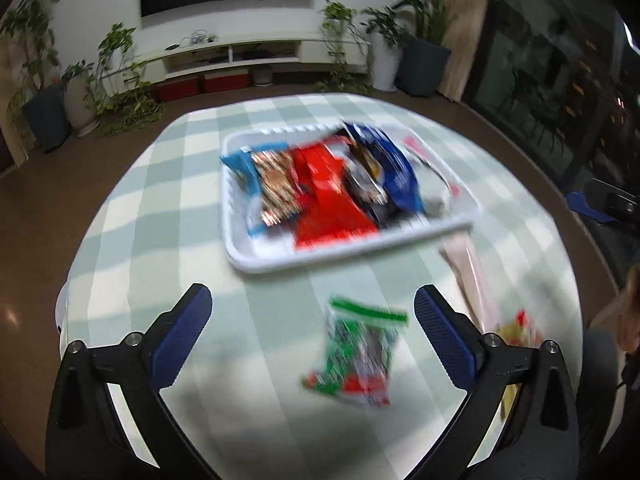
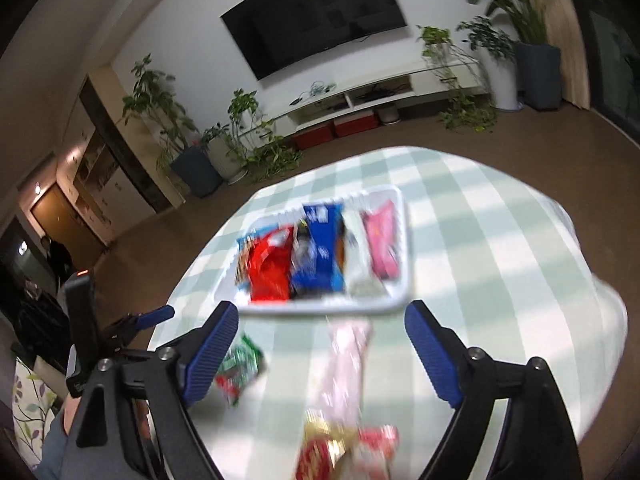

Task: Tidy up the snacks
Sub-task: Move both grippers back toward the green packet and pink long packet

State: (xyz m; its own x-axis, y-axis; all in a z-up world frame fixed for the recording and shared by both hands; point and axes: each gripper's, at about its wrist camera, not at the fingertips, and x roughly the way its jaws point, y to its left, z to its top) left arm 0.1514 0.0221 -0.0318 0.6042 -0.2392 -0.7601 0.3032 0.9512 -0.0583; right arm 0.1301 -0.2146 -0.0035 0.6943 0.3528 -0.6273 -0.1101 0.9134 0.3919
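Left wrist view: the left gripper (image 1: pixel 313 328), its blue-padded fingers spread wide and holding nothing, hangs above a bench covered in pale green-and-white checked cloth (image 1: pixel 168 200). A shallow white plastic tray (image 1: pixel 280 262) holds a row of snack packets: a light blue one (image 1: pixel 242 172), a brown patterned one (image 1: pixel 278 188), a red one (image 1: pixel 328 204), a dark blue one (image 1: pixel 394 168) and a pink one (image 1: pixel 416 146) at the far edge. Outside the tray, a green-and-red packet (image 1: pixel 358 354) lies between the fingers, a long pale pink packet (image 1: pixel 470 276) to its right. Motion blur hides all printing.

Right wrist view: the right gripper (image 2: pixel 320 350), likewise spread and empty, faces the same tray (image 2: pixel 404 240). The pale pink packet (image 2: pixel 346 364) lies loose between its fingers, a red-and-gold wrapper (image 2: pixel 340 454) cut off at the bottom edge.
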